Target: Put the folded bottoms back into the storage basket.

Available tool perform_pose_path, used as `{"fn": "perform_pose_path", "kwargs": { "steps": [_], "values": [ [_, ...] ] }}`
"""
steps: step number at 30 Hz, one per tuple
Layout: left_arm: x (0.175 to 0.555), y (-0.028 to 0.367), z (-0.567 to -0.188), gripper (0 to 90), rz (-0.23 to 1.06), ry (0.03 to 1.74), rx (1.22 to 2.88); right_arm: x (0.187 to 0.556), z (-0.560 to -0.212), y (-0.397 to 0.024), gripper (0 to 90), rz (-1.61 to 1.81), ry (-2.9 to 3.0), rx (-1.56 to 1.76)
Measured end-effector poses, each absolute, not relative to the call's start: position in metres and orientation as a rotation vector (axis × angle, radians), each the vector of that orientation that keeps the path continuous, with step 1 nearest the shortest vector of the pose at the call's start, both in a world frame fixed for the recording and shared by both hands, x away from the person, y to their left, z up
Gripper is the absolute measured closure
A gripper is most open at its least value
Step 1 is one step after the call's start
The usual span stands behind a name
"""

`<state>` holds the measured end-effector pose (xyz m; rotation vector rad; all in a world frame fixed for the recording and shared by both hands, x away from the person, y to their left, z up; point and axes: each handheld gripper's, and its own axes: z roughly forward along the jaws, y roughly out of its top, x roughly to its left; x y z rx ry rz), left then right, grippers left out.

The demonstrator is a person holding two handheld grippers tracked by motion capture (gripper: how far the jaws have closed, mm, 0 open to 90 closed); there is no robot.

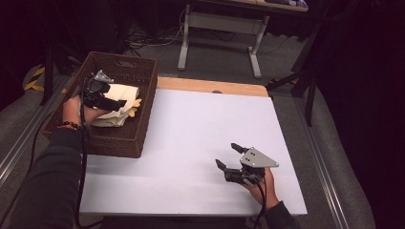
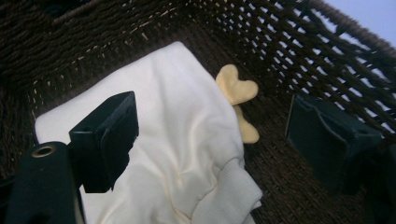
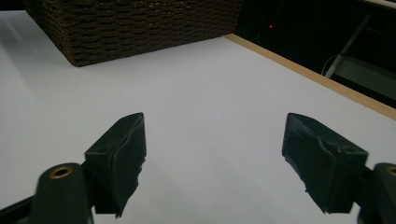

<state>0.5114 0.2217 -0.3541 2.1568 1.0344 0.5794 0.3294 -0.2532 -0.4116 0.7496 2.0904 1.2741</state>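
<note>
A folded cream cloth [image 1: 123, 93] lies inside a brown wicker basket [image 1: 114, 140] at the table's left edge. A yellow padded piece [image 2: 238, 88] pokes out from under the cloth [image 2: 187, 121] toward the basket wall [image 2: 289, 51]. My left gripper [image 1: 117, 100] hangs inside the basket just over the cloth. In the left gripper view, my left gripper [image 2: 215, 140] stands open, its pads apart from the cloth. My right gripper [image 1: 227, 155] rests low over the white table [image 1: 191, 124] near the front right. In the right gripper view, my right gripper [image 3: 215, 158] is open with nothing between its jaws.
A wooden strip [image 1: 210, 86] runs along the table's far edge. Beyond it, a desk frame with white legs [image 1: 253, 47] stands on the dark floor. The basket's outer wall [image 3: 140, 28] lies ahead and to the left in the right gripper view.
</note>
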Motion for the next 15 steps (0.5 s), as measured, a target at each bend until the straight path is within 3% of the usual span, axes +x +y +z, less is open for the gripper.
{"fn": "perform_pose_path", "kwargs": {
  "steps": [10, 15],
  "values": [
    [0.495, 0.215, -0.343, 15.3, 0.608, 0.935, 2.109, 0.331, -0.413, -0.256, 11.0, 1.306, 2.072, 0.790],
    [0.487, 0.212, -0.338, 13.4, 0.646, 0.893, 2.092, 0.331, -0.413, -0.257, 11.0, 1.334, 2.060, 0.809]
  ]
}}
